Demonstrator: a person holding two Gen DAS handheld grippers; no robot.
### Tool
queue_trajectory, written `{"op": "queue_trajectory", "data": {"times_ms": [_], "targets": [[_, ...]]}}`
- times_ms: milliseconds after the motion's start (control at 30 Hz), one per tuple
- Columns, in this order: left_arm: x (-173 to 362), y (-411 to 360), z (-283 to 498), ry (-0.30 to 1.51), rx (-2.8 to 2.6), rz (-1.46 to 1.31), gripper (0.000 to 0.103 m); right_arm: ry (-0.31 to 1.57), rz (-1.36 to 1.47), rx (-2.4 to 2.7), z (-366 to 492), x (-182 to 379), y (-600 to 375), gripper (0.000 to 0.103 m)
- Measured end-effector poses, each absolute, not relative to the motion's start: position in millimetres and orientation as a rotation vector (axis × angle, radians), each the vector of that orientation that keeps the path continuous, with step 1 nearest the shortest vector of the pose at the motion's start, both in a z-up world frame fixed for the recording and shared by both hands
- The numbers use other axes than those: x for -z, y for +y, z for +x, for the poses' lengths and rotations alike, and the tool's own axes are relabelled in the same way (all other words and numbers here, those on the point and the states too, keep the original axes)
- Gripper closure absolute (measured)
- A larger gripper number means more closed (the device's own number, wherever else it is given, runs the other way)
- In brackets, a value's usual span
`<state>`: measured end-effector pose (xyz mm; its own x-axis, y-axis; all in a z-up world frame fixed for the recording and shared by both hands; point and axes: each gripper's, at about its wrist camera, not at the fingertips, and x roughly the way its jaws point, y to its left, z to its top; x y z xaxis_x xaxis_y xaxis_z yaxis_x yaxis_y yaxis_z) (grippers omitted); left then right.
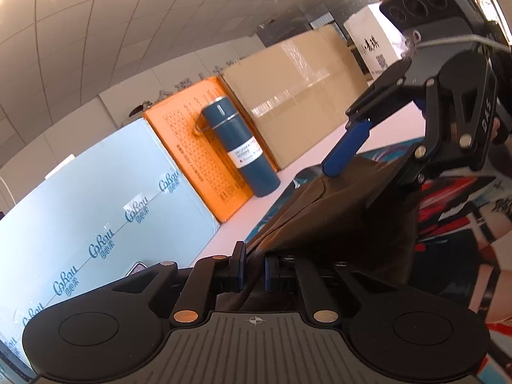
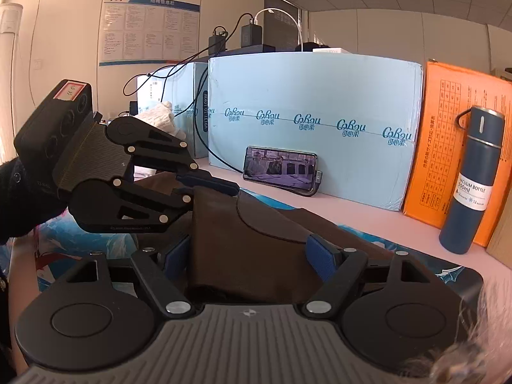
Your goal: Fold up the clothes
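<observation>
I have the brown garment (image 2: 256, 240) bunched at lower centre of the right wrist view, raised off the printed mat (image 2: 448, 275) on the pink surface (image 2: 368, 214). My left gripper (image 1: 254, 270), bottom centre of its own view, has its jaws pinched tight on a fold edge of the cloth, and the fabric rises out of them toward the middle right. My right gripper (image 2: 249, 256) has jaws standing wide, one blue pad on either side of the folded cloth; I judge they are not pressing it, so only the left hand holds. Probable reason: a handover of the fold, the left pinning the crease so the right can regrip.

In the left wrist view the cloth's long axis runs from bottom centre up toward the right gripper at right, tilted up-right. A curved seam, likely a pocket or yoke, faces the right camera.

Behind, along the back edge: pale blue box (image 2: 313, 121), phone (image 2: 280, 168) leaning against it, orange box (image 2: 454, 147), blue vacuum bottle (image 2: 470, 179) standing upright, all well apart from the cloth.
</observation>
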<state>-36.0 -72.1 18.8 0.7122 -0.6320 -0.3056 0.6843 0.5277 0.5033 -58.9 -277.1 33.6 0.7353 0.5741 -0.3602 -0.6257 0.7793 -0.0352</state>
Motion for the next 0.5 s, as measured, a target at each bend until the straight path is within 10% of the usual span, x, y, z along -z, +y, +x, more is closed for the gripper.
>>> {"op": "queue_trajectory", "data": {"times_ms": [133,200,300,500], "targets": [[-35.3,-58.2,-70.8,0.058,0.827,0.551,0.095,0.289,-0.207,-0.661,-89.7,-46.1,-266.7,0.036],[-37.6,-55.9,-86.3,0.043,0.821,0.538,0.096,0.267,-0.214,-0.67,-104.5,-51.7,-263.8,0.066],[-37.3,-51.1,-109.6,0.045,0.819,0.522,0.096,0.26,-0.229,-0.672,-125.3,-56.2,-257.4,0.083],[-33.5,-41.0,-158.1,0.04,0.866,0.499,0.096,0.27,-0.276,-0.702,-178.5,-58.5,-248.4,0.092]]}}
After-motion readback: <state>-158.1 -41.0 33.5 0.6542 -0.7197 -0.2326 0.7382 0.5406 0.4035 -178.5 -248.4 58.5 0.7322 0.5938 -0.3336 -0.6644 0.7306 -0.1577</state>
